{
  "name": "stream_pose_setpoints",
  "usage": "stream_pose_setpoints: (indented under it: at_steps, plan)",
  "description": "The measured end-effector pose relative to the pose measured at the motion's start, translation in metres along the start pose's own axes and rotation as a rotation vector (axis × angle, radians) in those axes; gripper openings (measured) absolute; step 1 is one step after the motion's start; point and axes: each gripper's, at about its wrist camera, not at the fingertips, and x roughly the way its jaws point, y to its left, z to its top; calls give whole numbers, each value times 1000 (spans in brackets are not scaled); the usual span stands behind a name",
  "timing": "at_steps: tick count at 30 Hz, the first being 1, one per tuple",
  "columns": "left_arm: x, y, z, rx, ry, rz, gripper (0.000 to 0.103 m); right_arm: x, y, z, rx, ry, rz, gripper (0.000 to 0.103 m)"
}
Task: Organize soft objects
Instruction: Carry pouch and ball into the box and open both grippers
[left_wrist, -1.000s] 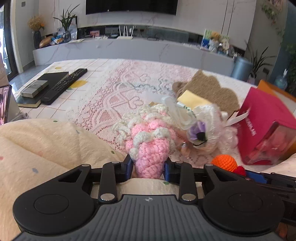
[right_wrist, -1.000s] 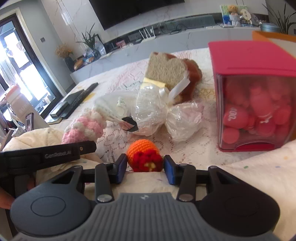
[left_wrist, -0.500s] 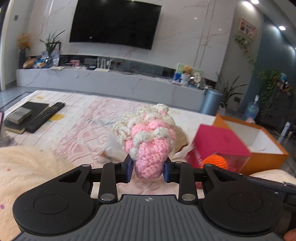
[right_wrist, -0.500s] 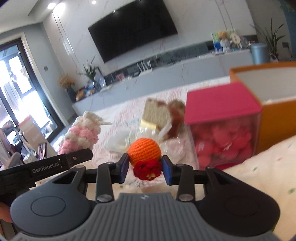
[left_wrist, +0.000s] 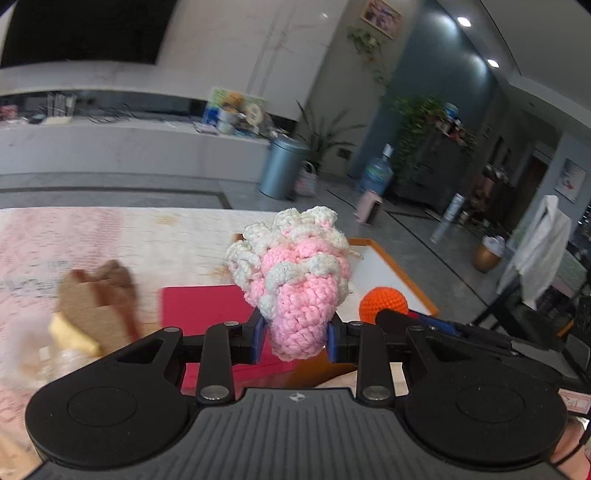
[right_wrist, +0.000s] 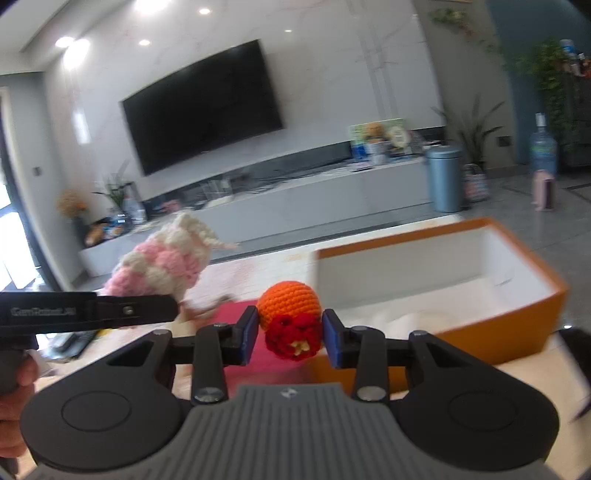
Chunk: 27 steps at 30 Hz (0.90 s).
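gripping crochet toys, both tongs (left_wrist: 295, 338) (right_wrist: 290, 338) tilt slightly downward.

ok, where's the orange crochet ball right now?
Centre of the right wrist view: orange crochet ball clamped in the right gripper, just left of the open orange box.

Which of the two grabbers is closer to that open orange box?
Right. The right gripper, clamping an orange crochet ball, hangs just in front of the orange box. The left gripper, gripping a pink crochet toy, sits further left, over the red box.
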Motion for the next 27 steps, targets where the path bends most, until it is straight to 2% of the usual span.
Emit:
stream_pose_setpoints:
  at_steps: [3,7,10,13,16,17,22,27]
  plan:
    - [39,-18,19,-2,74,-43,35,6,-31,28,-34,37,-38,37]
    - [95,-42,30,-38,186,-104,35,30,-72,54,-106,151,-91,37]
    - [136,-54,35,-42,258,-102,35,55,-101,65,-145,271,-138,37]
    - [186,-59,32,-82,392,-88,35,83,-133,69,-153,389,-145,37]
    - [226,-56,22,-122,478,-80,35,112,-157,69,-160,504,-155,37]
    - [234,-55,17,-145,505,-89,35,121,-161,67,-168,538,-153,37]
    - [258,-46,0,-183,581,-32,35,152,-164,49,-285,682,-160,37]
    - [268,-41,-7,-197,626,-5,39,168,-178,37,-295,772,-141,37]
